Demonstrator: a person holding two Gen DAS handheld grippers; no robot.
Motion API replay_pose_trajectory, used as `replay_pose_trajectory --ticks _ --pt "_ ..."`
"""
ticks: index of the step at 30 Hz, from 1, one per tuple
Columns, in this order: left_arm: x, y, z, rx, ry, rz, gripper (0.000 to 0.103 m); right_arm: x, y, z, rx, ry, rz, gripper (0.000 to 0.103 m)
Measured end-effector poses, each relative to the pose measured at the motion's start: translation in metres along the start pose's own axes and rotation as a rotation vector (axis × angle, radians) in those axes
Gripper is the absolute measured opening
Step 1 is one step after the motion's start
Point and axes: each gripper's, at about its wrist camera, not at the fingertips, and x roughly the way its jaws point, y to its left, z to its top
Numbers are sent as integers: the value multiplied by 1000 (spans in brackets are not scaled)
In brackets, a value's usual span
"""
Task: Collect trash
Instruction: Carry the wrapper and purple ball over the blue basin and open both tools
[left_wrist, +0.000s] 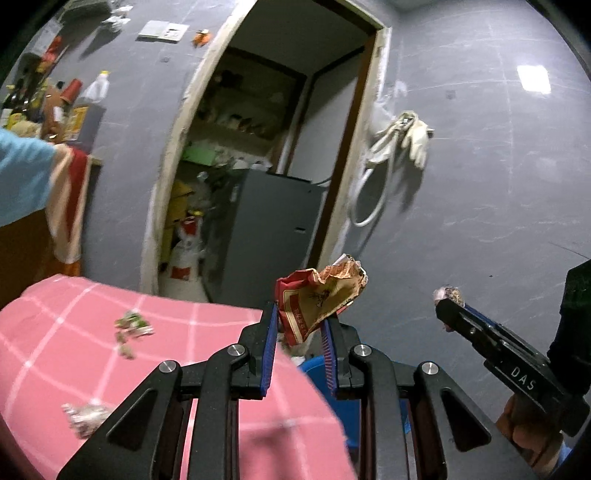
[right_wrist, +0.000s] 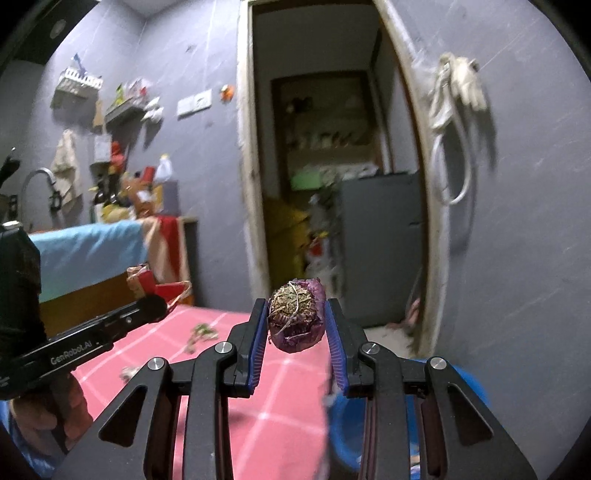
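My left gripper (left_wrist: 300, 314) is shut on a crumpled red and tan wrapper (left_wrist: 320, 299), held up past the right edge of the pink checked table (left_wrist: 207, 332). My right gripper (right_wrist: 295, 321) is shut on a purple ball of scraps (right_wrist: 297, 319), held above the table's far right edge. The right gripper also shows in the left wrist view (left_wrist: 448, 299). The left gripper shows in the right wrist view (right_wrist: 159, 304) with the wrapper (right_wrist: 147, 282). A blue bin (right_wrist: 345, 424) stands below, right of the table; it also shows in the left wrist view (left_wrist: 316, 369).
Green scraps (left_wrist: 131, 326) and a silvery crumpled wrapper (left_wrist: 86, 415) lie on the table. A doorway (right_wrist: 332, 184) opens behind, with a grey cabinet (right_wrist: 380, 247) inside. A cluttered counter (right_wrist: 92, 240) stands at left. Gloves and a hose (right_wrist: 454, 110) hang on the wall.
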Motion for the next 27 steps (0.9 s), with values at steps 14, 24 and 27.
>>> replay_pose_trajectory --ticks 14,24,27 --pt "79 -57 -16 75 83 -74 19 -4 -70 -13 46 -22 -152 31" --pt "134 -63 -50 61 298 -61 19 10 -108 -46 141 85 -183 31" --pt "150 -65 -62 66 380 -59 20 17 -116 -56 166 132 -185 31"
